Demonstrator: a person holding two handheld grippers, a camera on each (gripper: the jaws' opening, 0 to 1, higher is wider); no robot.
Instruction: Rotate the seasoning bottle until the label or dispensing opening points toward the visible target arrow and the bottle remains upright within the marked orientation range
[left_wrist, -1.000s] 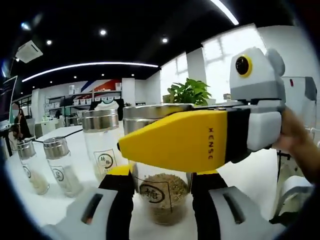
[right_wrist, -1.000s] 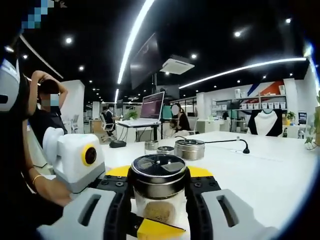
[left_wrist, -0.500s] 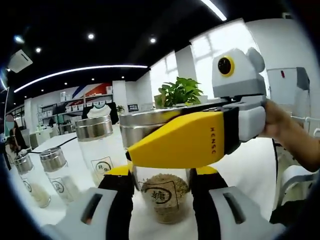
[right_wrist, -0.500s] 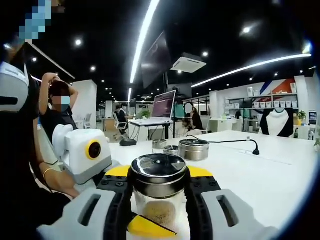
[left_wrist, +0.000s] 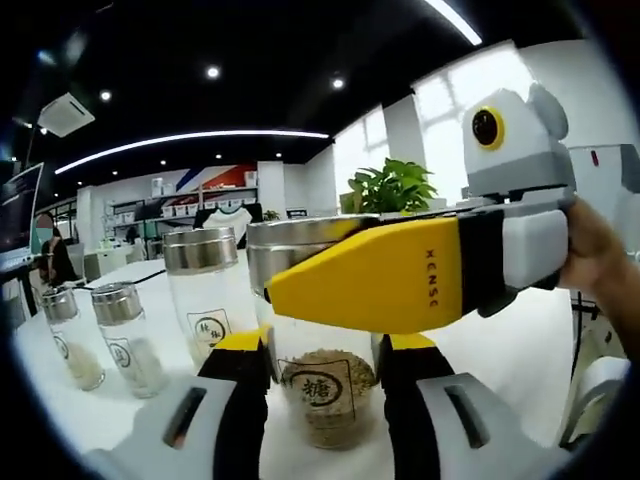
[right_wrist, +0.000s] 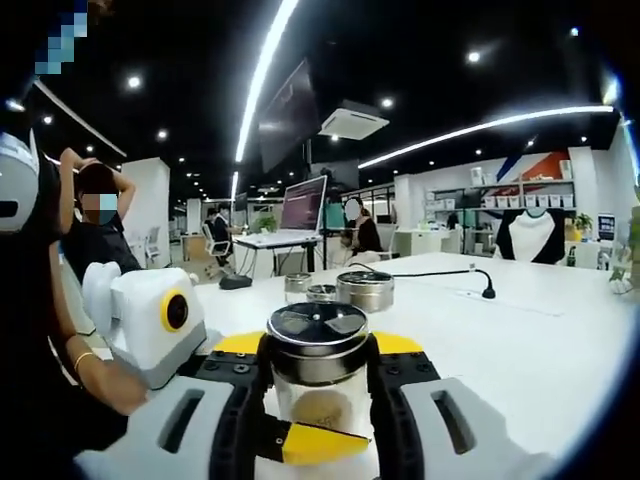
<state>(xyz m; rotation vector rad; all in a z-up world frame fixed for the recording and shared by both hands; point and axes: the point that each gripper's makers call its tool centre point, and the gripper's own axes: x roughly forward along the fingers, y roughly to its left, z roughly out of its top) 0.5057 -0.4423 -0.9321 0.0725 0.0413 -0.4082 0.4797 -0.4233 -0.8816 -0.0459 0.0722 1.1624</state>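
The seasoning bottle (left_wrist: 325, 395) is a clear glass jar with brown granules, a round black label facing the left gripper view, and a steel lid (right_wrist: 318, 325). It stands upright on the white table (left_wrist: 500, 350). My left gripper (left_wrist: 322, 350) is shut on its lower body, black-and-yellow fingers (left_wrist: 240, 385) pressing both sides. My right gripper (left_wrist: 295, 285) comes in from the right, its yellow jaw lying across the lid. In the right gripper view my right gripper (right_wrist: 318, 365) is shut on the lid, and the left gripper's yellow tip (right_wrist: 320, 443) crosses below.
A taller jar (left_wrist: 200, 290) and two small shakers (left_wrist: 125, 335) (left_wrist: 65, 335) stand left of the bottle. A potted plant (left_wrist: 395, 185) is behind. Three steel-lidded jars (right_wrist: 365, 288), a cable (right_wrist: 450, 272) and a laptop (right_wrist: 303, 205) lie beyond. A person's hand (right_wrist: 110, 385) holds the left gripper.
Both views swayed a little with the hands. The bottle stays upright between both grippers, its label still facing the left gripper view; no clear turn shows.
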